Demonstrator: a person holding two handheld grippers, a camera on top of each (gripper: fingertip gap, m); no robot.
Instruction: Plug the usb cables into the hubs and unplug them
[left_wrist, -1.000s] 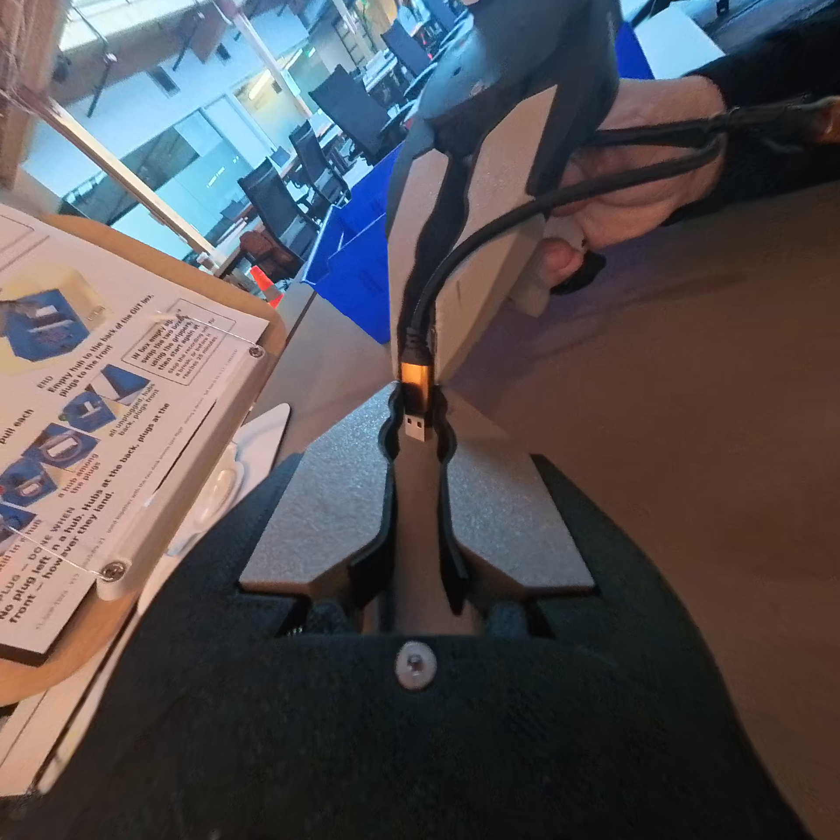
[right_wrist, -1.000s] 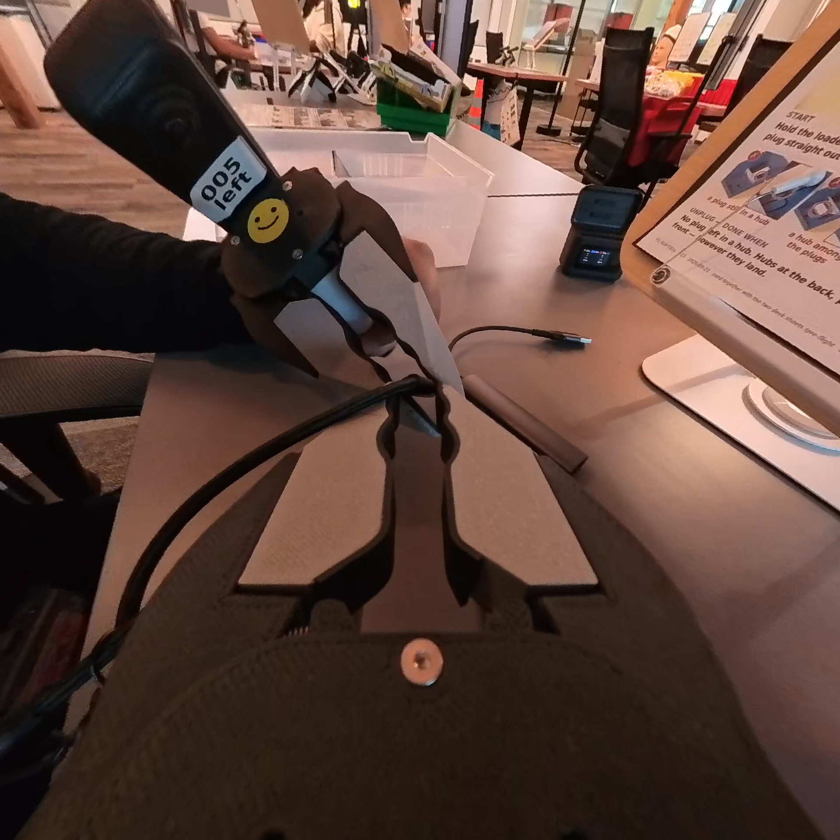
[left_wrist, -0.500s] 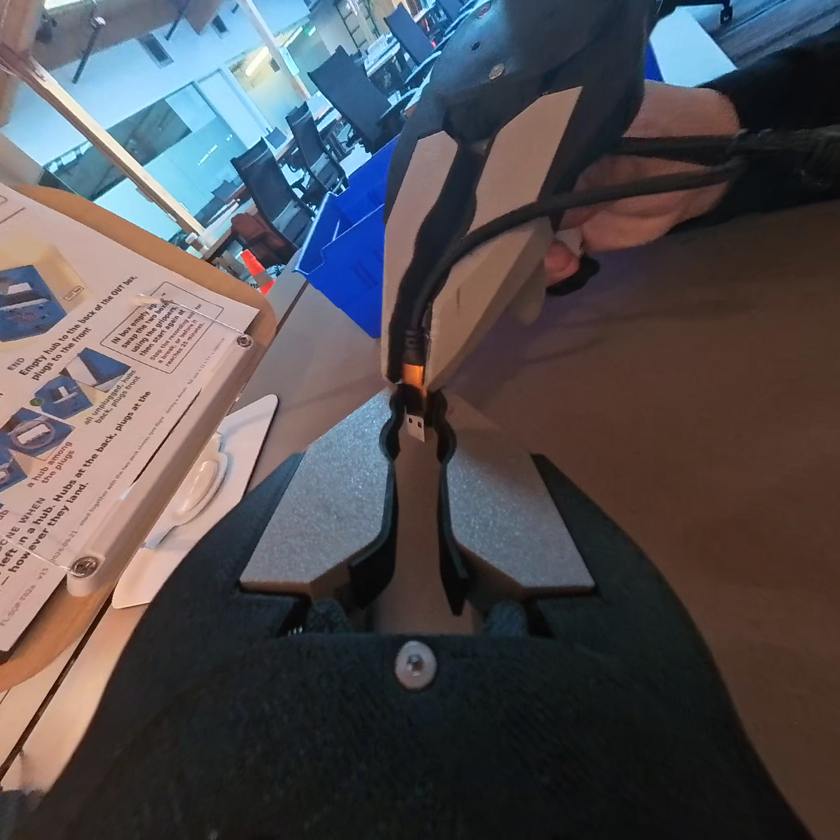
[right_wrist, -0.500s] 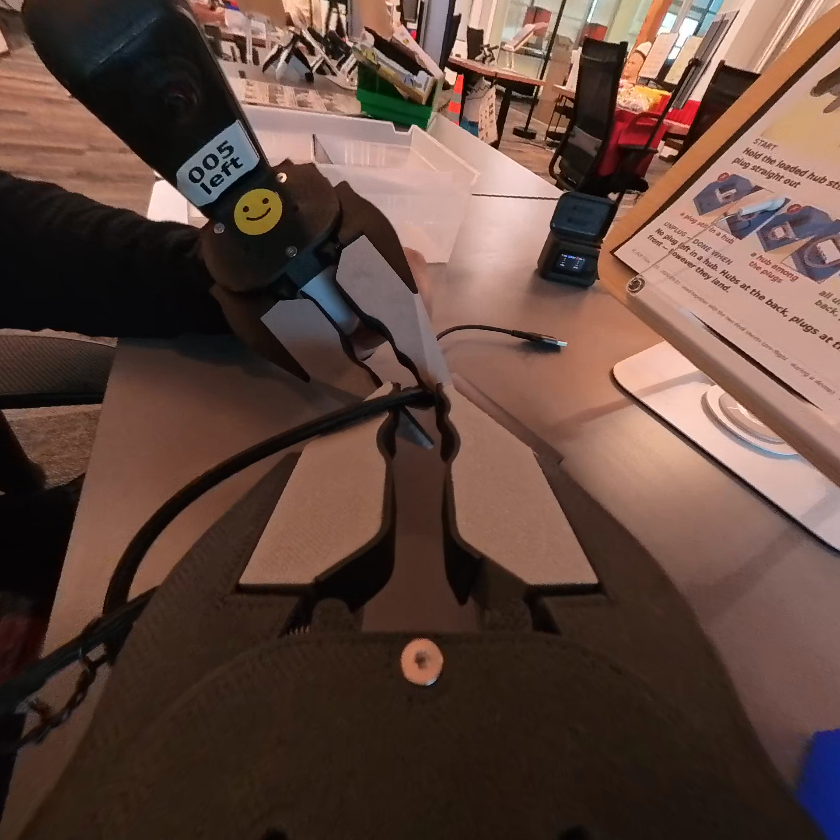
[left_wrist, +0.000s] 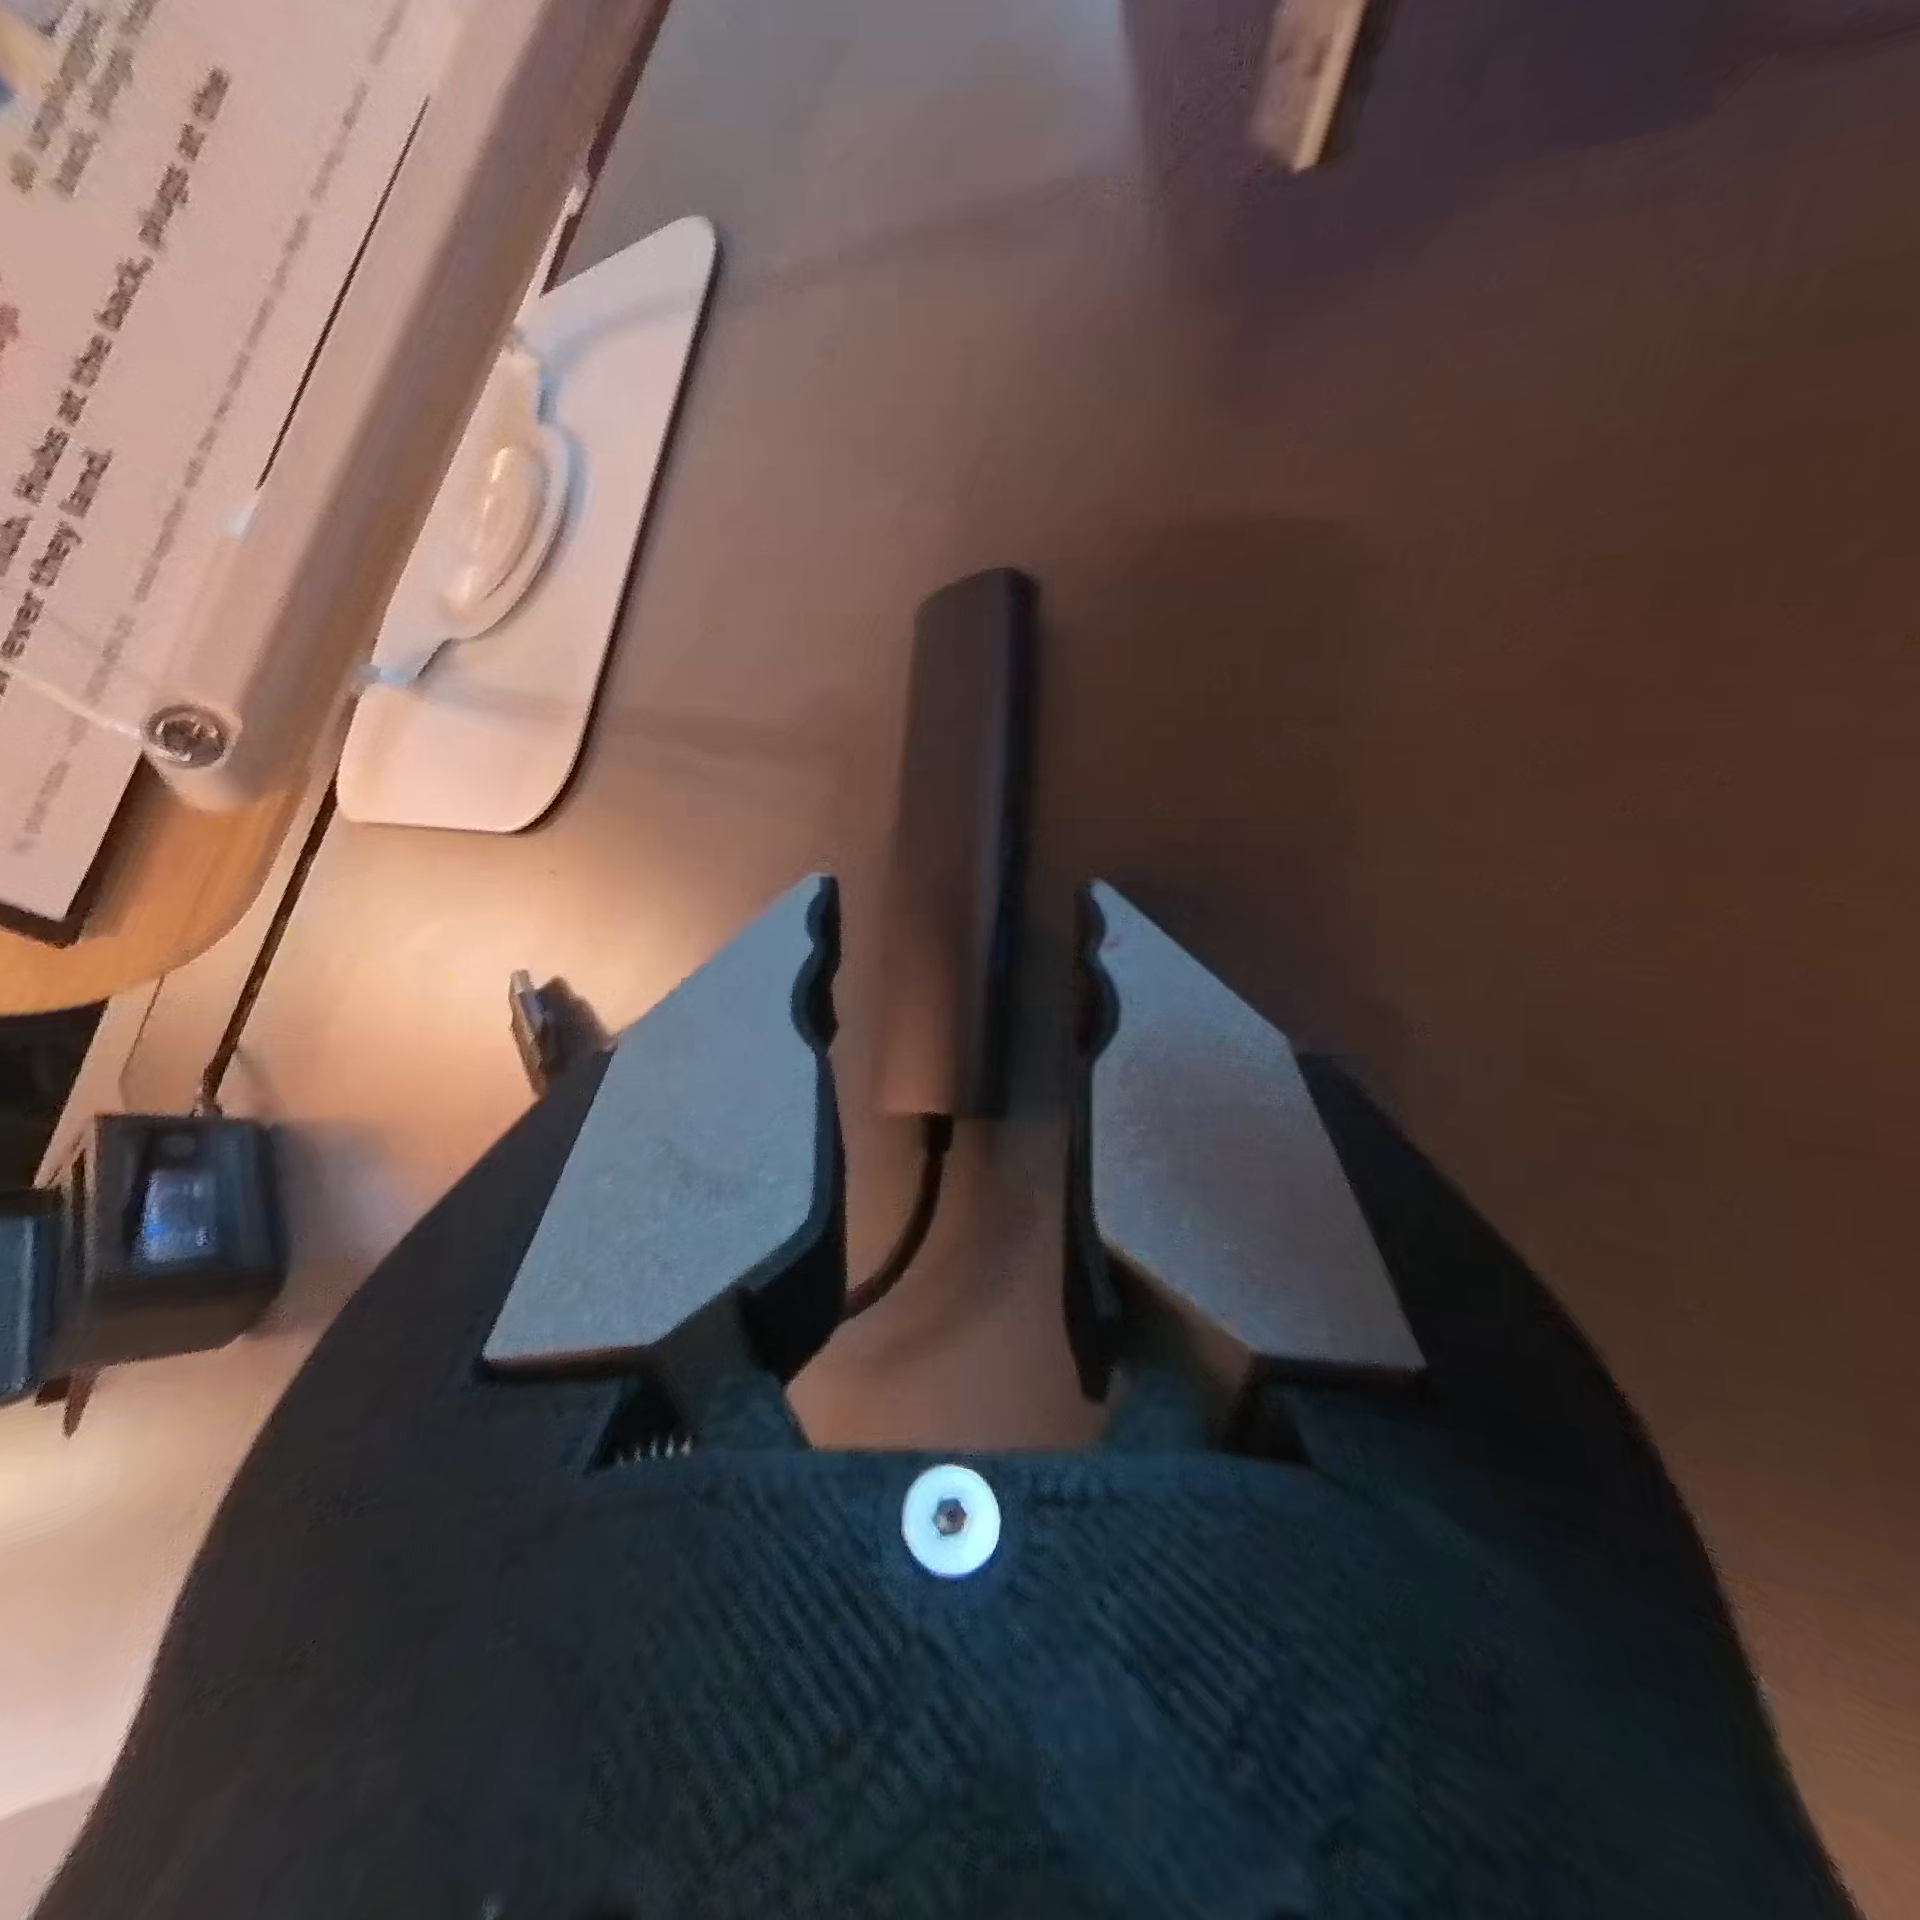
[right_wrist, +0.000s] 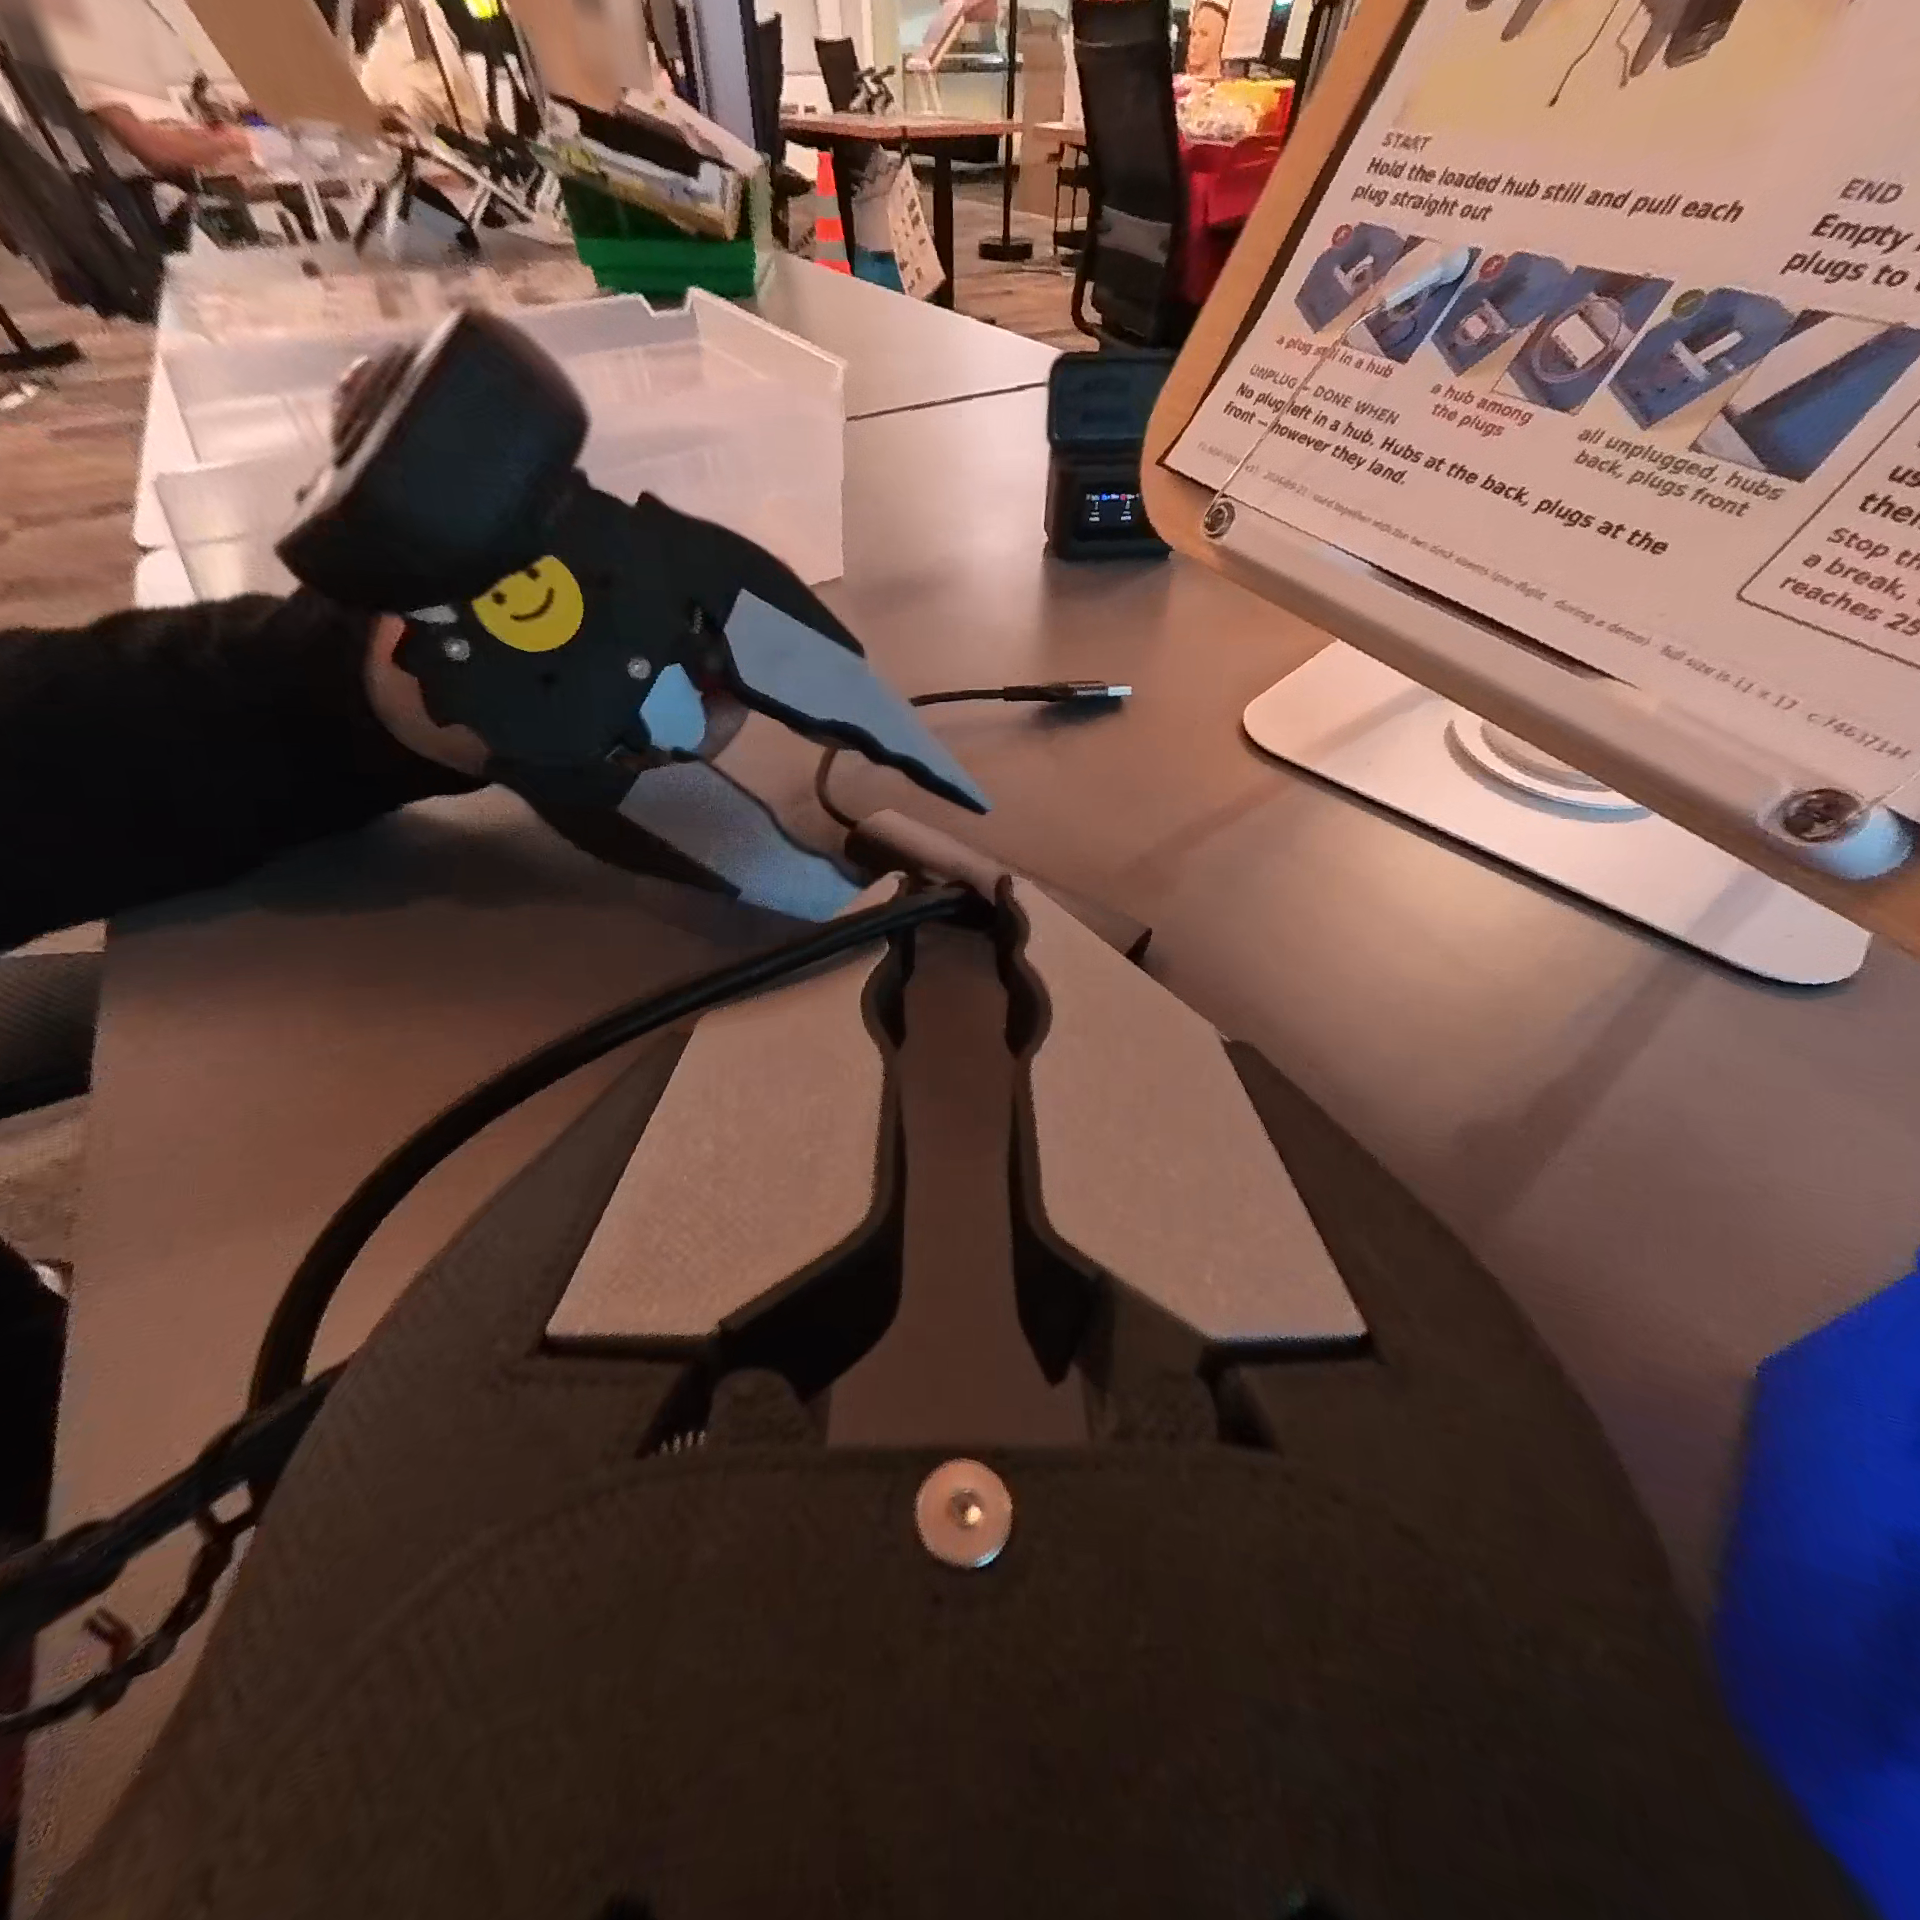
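Note:
A slim dark USB hub (left_wrist: 961, 831) lies on the brown table, with its own thin cable (left_wrist: 914, 1216) trailing toward me. My left gripper (left_wrist: 956, 920) is open, one finger on each side of the hub's near end, not touching it. In the right wrist view the left gripper (right_wrist: 909, 850) points down at the hub (right_wrist: 940, 844). My right gripper (right_wrist: 954, 914) is shut on the plug end of a thick black cable (right_wrist: 623, 1029), just in front of the hub. The plug itself is hidden between the fingers. A loose USB plug (right_wrist: 1081, 691) lies beyond.
An instruction board (right_wrist: 1558, 364) on a white stand base (right_wrist: 1507, 810) stands at the right. A small black device with a screen (right_wrist: 1101, 488) sits behind it, a clear plastic bin (right_wrist: 675, 416) at the back left. Something blue (right_wrist: 1829, 1558) is at the near right. Spacing between my two grippers at the tips: around 12 cm.
My left gripper let go of the plug tip, opened, and swung down over the hub on the table. My right gripper still holds the black cable and moved a little lower.

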